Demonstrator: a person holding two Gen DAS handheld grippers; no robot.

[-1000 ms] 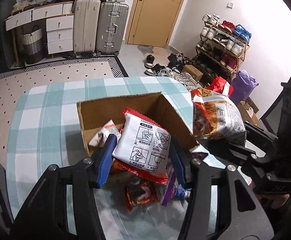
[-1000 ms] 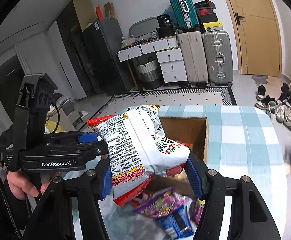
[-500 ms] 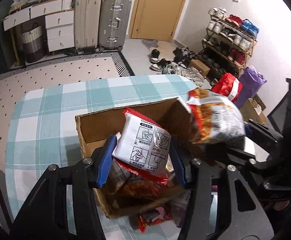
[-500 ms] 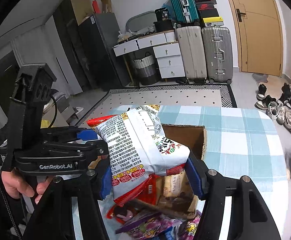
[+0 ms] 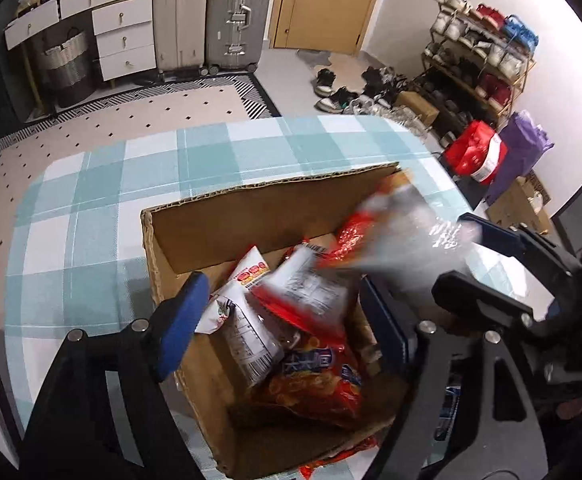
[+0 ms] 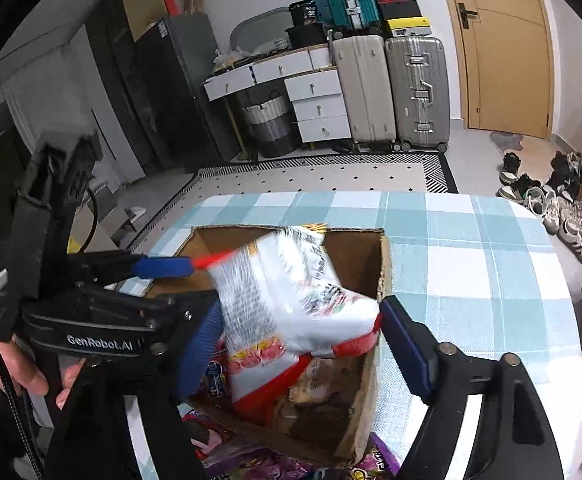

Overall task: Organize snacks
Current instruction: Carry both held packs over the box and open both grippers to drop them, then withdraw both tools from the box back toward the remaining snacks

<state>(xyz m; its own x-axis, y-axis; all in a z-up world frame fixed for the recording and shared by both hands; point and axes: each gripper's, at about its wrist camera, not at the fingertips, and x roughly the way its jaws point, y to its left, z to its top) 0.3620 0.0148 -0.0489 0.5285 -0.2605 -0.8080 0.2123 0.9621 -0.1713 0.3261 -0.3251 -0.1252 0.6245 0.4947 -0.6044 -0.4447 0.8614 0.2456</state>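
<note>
- Checked teal-and-white tablecloth (image 5: 91, 208) fills the middle of both views; suitcases, drawers and a shoe rack line the upper edge.
- Cardboard box (image 5: 251, 216), centre frame, open-topped: holds several snack packets, among them a red bag with blue lettering (image 5: 315, 384) and a white packet (image 5: 247, 332).
- Left gripper (image 5: 283, 320), lower centre: jaws have just been opening, spread wide over the box; white-and-red packet (image 5: 303, 292) blurred between them, apparently dropping free.
- Right gripper (image 6: 299, 340): jaws have just been opening, released; large white bag (image 6: 287, 296) blurred, falling between them into the box.
- Loose purple packets (image 6: 251, 460), lower edge, still outside the box.
- Risk: both packets dropping together may collide, one bouncing off the rim onto the cloth.
- Risk: grippers sit close; they could knock each other.
</note>
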